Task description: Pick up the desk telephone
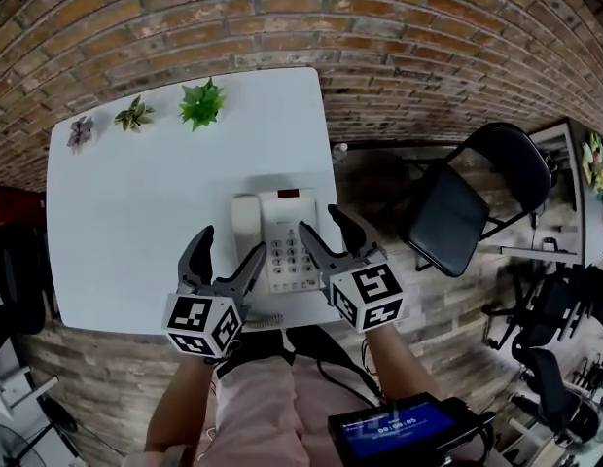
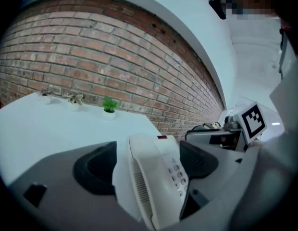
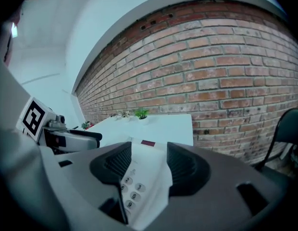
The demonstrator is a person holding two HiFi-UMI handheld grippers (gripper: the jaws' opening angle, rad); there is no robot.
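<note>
Grey plastic and spread wide, the left gripper (image 1: 231, 246) stands with its jaws on either side of the handset (image 1: 245, 227). In the left gripper view there is a clear gap between each pad and the white casing, so nothing is clamped. The right gripper (image 1: 321, 220) is open more narrowly. Its jaws straddle the right-hand part of the desk telephone (image 1: 282, 224), with the keypad (image 1: 287, 259) showing between them. One jaw is over the buttons and the other is just outside the casing's edge. Its pads look close to the plastic but do not seem to press on it, so this gripper holds nothing either.

The desk telephone sits flat on the white table (image 1: 136, 212), directly ahead of and between the two grippers. The handset is in its cradle on the side nearer the left gripper. Nothing about the body looks raised or tilted.

I judge the task to be at the end of the approach. Both tools are lined up on the phone, one to each side, and the reaching part looks done. The closing and the lift are not yet done: the jaws have to come in on the casing and the whole set has to leave the tabletop.

Past the phone the table runs on bare to three small potted plants (image 1: 201, 103) along its far edge, well beyond both grippers. Behind them is the brick wall (image 1: 331, 17). A dark folding chair (image 1: 457, 207) stands off to the right gripper's outer side.
</note>
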